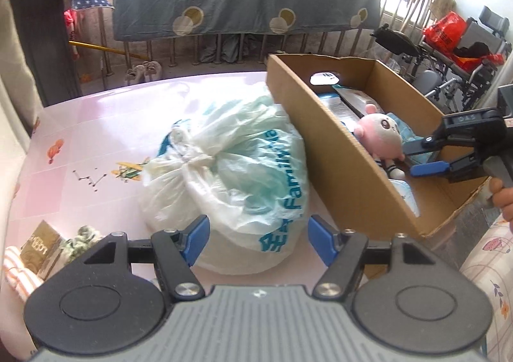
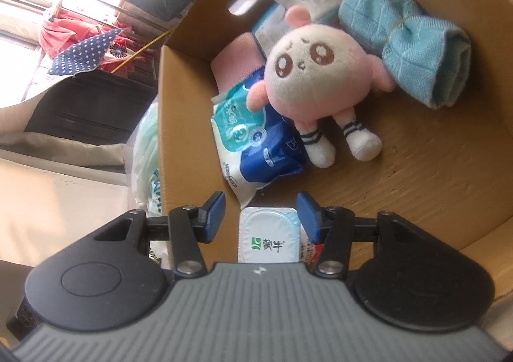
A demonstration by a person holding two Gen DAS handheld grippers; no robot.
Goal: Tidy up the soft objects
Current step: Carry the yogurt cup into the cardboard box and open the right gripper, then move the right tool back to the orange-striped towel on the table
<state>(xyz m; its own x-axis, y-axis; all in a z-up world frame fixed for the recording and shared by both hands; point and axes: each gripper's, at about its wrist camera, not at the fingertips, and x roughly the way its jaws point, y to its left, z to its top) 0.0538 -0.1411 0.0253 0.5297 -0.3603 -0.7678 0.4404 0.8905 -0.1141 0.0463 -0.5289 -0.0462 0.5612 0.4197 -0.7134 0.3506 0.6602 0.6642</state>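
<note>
blue-padded jaws of the left gripper [image 1: 258, 235] are standing apart and gripping nothing, pointing down over a knotted white plastic bag [image 1: 231, 176] that is lying on the pink table [image 1: 80, 137]. just to the right of the bag, touching it, a cardboard box [image 1: 336, 163] is sitting at the table's right edge. to the near left of the left gripper, a gold packet [image 1: 40, 243] and a striped cloth [image 1: 19, 275] are lying on the table.

the right gripper [image 2: 261, 217] is hanging over the near part of the box interior with its jaws apart and nothing clamped; a white yogurt cup [image 2: 267, 240] is showing below them, between the pads but not pressed. farther in, a pink plush doll [image 2: 309, 73] is lying face up on the box floor, its left side resting on a blue and white tissue pack [image 2: 256, 143]. a rolled light blue towel [image 2: 407, 41] is lying at the doll's right, touching its arm. a person's fingers [image 1: 503, 198] are wrapping the right gripper's handle.
</note>
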